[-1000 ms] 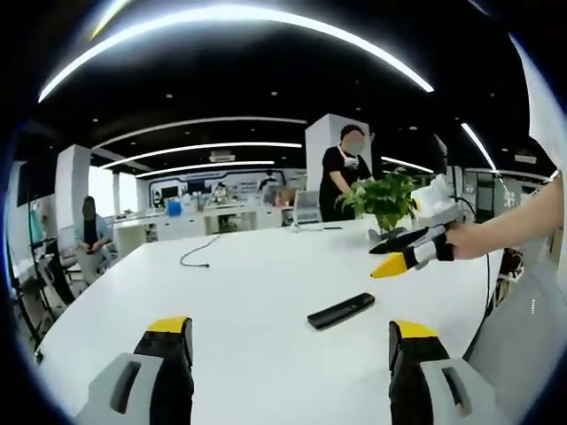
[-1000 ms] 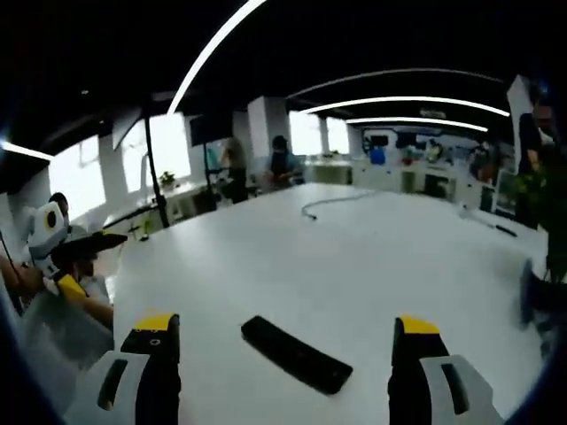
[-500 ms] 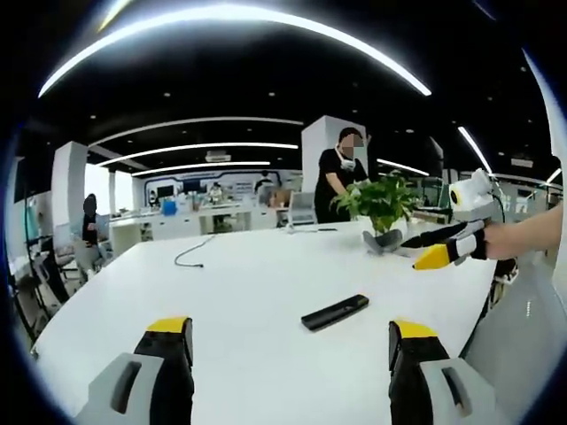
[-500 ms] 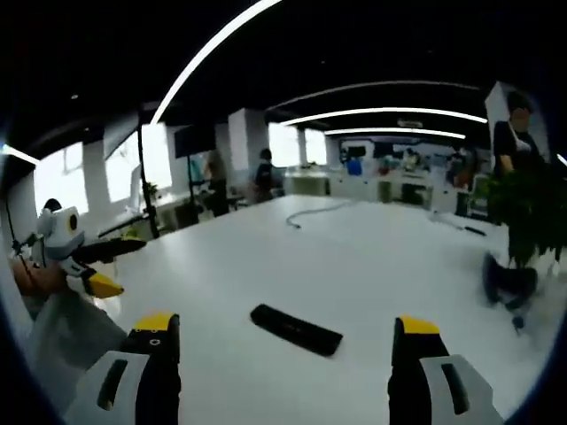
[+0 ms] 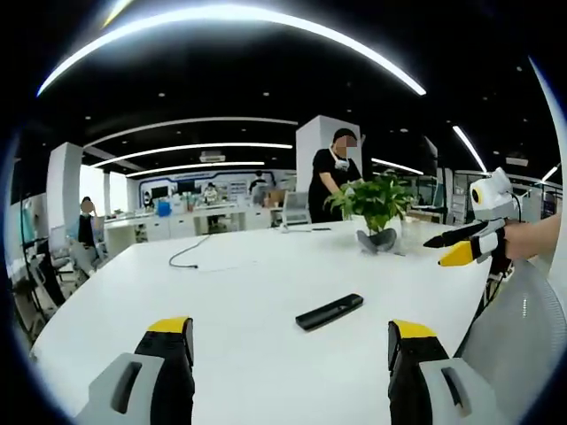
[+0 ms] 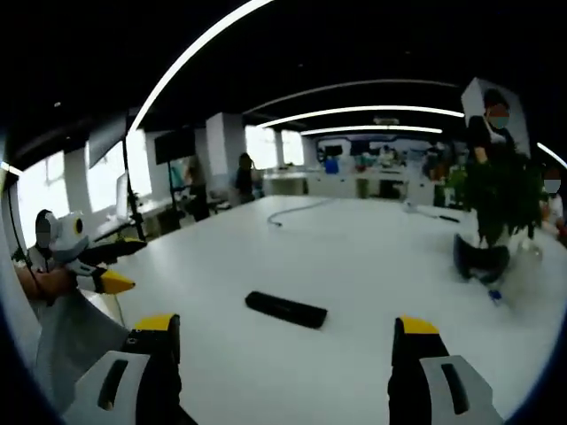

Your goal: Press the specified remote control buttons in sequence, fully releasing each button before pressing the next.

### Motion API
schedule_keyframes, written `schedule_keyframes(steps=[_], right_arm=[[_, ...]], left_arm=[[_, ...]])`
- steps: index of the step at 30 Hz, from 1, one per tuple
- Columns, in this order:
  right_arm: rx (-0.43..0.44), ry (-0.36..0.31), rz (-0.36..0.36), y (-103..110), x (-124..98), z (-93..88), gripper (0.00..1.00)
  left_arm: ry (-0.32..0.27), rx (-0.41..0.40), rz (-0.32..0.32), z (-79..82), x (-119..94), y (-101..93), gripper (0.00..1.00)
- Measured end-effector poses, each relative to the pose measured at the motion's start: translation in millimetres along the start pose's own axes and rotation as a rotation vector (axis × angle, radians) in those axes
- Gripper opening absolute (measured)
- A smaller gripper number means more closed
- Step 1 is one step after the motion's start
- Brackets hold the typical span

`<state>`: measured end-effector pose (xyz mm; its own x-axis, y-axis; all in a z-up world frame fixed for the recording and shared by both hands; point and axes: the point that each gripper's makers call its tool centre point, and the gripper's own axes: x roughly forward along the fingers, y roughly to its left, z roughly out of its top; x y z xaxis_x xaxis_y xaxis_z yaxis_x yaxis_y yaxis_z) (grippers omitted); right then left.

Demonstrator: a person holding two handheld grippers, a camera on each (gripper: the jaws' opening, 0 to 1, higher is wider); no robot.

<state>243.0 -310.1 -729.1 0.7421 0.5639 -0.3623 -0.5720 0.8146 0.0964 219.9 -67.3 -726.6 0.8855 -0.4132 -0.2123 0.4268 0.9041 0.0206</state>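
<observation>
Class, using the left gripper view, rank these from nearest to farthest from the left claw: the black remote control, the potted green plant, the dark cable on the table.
1. Black remote control, just ahead, slightly right.
2. Potted green plant, farther, right side.
3. Dark cable, left; roughly as far as the plant, too close to call.

Left hand-held gripper [image 5: 291,354] low in front, yellow-tipped black jaws set wide apart, nothing between. Beyond, slim black rectangular remote control [image 5: 330,312] flat on white table [image 5: 239,292], well clear of jaws. Farther right, leafy green potted plant [image 5: 376,208]. At right edge, right hand-held gripper [image 5: 462,248], held above table's edge. Thin dark cable [image 5: 190,257] far left.
</observation>
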Motion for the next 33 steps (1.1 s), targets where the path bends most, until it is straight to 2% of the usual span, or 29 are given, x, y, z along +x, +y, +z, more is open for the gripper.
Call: schedule_keyframes(steps=[6,15,27,33], right_arm=[[0.037,-0.016,-0.046,-4.8,-16.3,-7.4,0.99],[0.027,-0.01,-0.072,-11.7,-17.7,-11.3,0.99],[0.009,0.001,-0.012,-2.5,-17.7,-15.4,0.99],[-0.012,0.006,0.011,-0.4,-17.8,-17.3,0.99]], left_arm=[[-0.003,-0.002,0.004,0.7,-0.5,0.6,0.94],[0.013,0.004,0.002,-1.7,0.4,-0.7,0.94],[0.043,0.029,0.033,-6.9,0.5,2.6,0.94],[0.032,0.039,0.07,-4.2,-1.0,8.2,0.94]])
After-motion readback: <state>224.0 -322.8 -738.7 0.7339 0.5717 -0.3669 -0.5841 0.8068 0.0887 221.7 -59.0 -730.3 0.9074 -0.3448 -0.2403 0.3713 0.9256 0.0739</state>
